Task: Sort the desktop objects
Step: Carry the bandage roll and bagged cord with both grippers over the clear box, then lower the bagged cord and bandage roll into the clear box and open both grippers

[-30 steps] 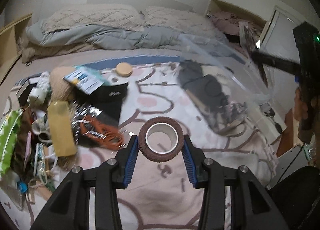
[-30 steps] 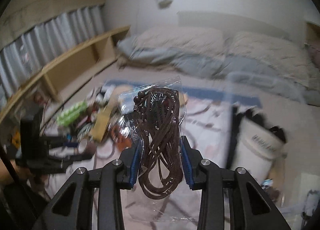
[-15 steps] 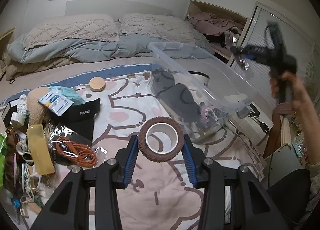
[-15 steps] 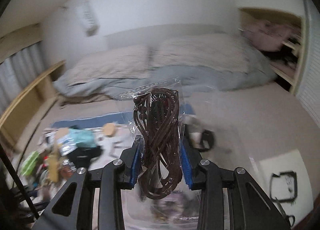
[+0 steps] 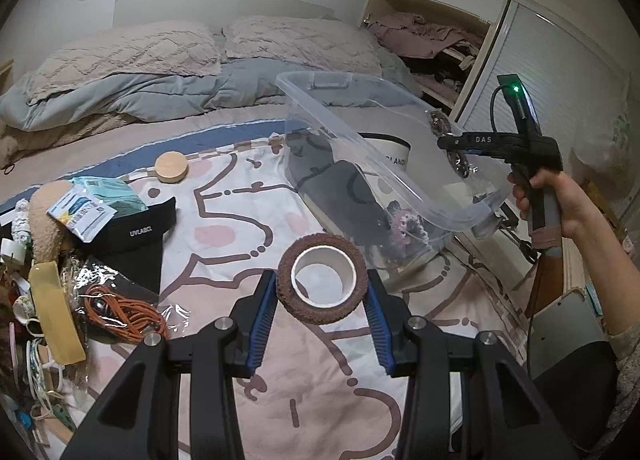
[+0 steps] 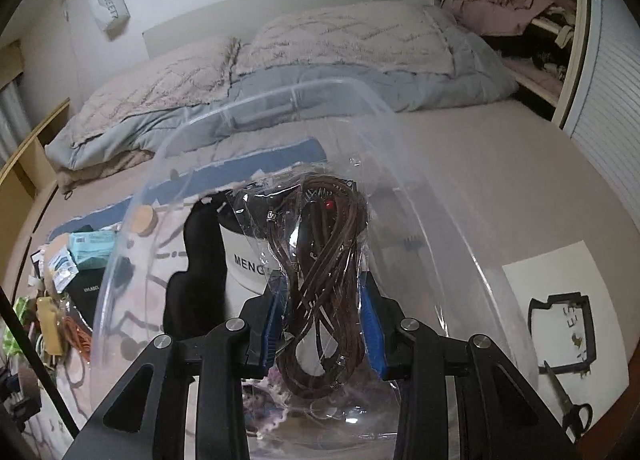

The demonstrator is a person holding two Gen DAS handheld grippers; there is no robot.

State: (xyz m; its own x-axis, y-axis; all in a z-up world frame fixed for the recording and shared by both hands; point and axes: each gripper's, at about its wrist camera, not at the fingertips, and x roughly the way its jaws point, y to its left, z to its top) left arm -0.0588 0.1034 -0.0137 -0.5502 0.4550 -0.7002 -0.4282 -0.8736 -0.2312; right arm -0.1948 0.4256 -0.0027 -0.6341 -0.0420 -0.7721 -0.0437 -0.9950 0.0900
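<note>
My left gripper [image 5: 322,302] is shut on a brown roll of tape [image 5: 322,278] with a white core, held above the patterned blanket [image 5: 240,228]. My right gripper [image 6: 320,320] is shut on a clear bag of brown cord [image 6: 324,280] and holds it over the open clear plastic bin [image 6: 384,148]. In the left wrist view the right gripper [image 5: 448,144] hangs over the far right rim of the bin [image 5: 360,144]. The bin holds dark cloth, a white container and small items.
A pile of loose objects lies at the left: a bag of orange cord [image 5: 124,308], a yellow bottle [image 5: 54,316], a black cloth [image 5: 136,236], packets [image 5: 84,212], a round wooden lid [image 5: 171,167]. Pillows and duvet lie behind. Scissors [image 6: 568,404] lie at the right.
My right gripper has swung to the right with the cord bag and come down over the bin. My left gripper still holds the tape and has turned a little toward the bin.
</note>
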